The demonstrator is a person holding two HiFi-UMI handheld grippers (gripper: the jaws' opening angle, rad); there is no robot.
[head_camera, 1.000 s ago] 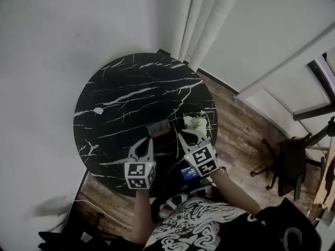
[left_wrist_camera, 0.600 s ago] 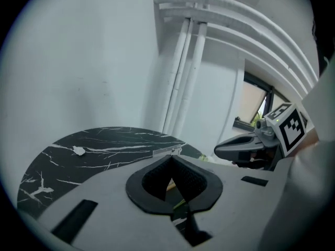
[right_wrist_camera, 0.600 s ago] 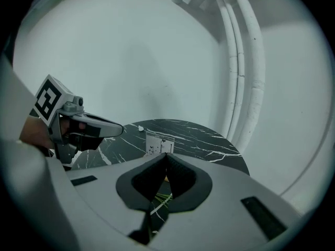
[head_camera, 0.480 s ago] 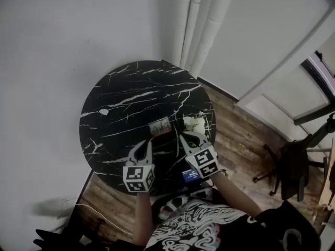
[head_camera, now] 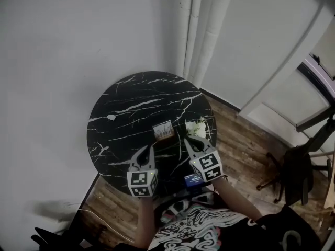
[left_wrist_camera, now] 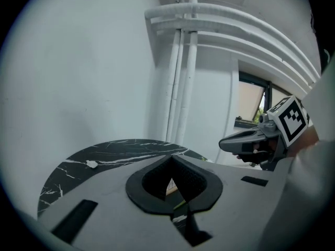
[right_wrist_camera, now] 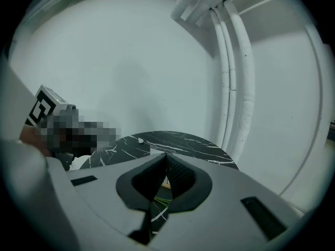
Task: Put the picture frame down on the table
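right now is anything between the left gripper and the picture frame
Nothing visible. Only bare table lies between the left gripper and the picture frame; the white flowers sit to the frame's right, by the right gripper.

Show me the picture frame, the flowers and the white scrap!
picture frame (head_camera: 163, 130): head view, its middle.
flowers (head_camera: 197, 127): head view, white blooms.
white scrap (head_camera: 111, 117): head view, its middle.

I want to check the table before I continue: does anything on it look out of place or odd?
Only a small white scrap lies alone on the left of the table, far from the picture frame and the white flowers. Nothing looks spilled or broken.
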